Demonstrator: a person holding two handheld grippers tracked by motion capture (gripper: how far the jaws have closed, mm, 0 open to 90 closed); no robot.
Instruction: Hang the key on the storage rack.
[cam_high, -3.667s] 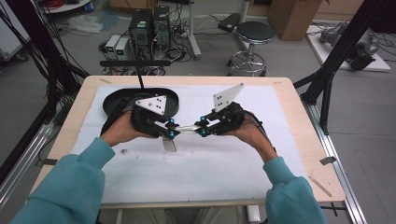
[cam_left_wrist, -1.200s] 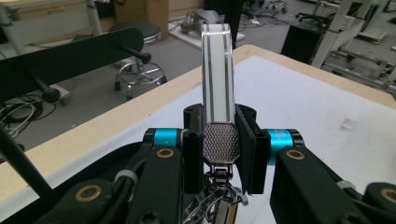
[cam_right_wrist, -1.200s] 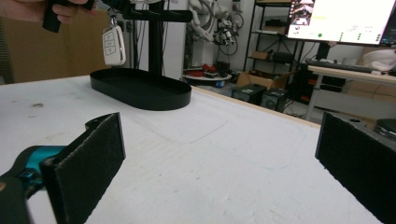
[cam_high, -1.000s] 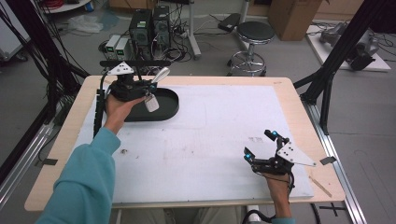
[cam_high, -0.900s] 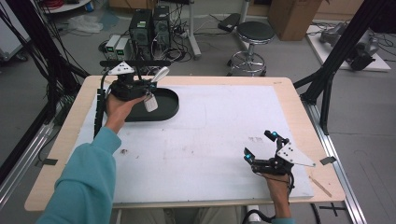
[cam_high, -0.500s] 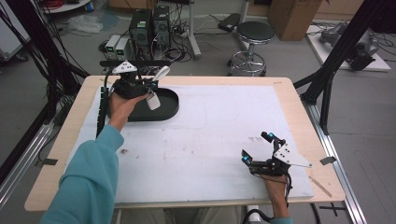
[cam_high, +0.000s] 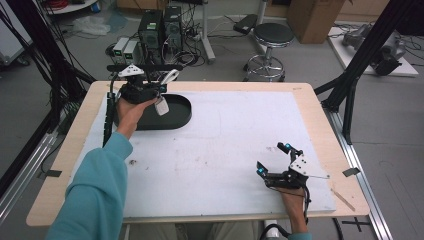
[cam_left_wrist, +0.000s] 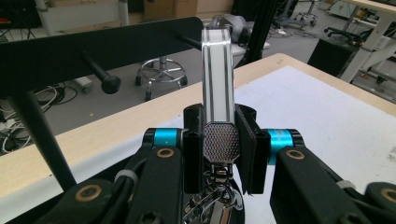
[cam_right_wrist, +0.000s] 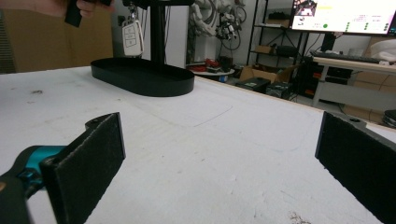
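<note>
Holding its catch up at the far left corner of the table, the left gripper has its jaws clamped on the strap of a key fob; in the left gripper view the grey-and-white strap rises straight up between the pads, with a metal clasp and ring hanging just below them. From above, the white car key dangles under the gripper, over the left end of the black oval tray and close to the black peg rack standing behind it. Near the right end of the table's near edge, well apart from all that, the right gripper rests low over the white mat, its jaws spread wide with nothing between them.
</note>
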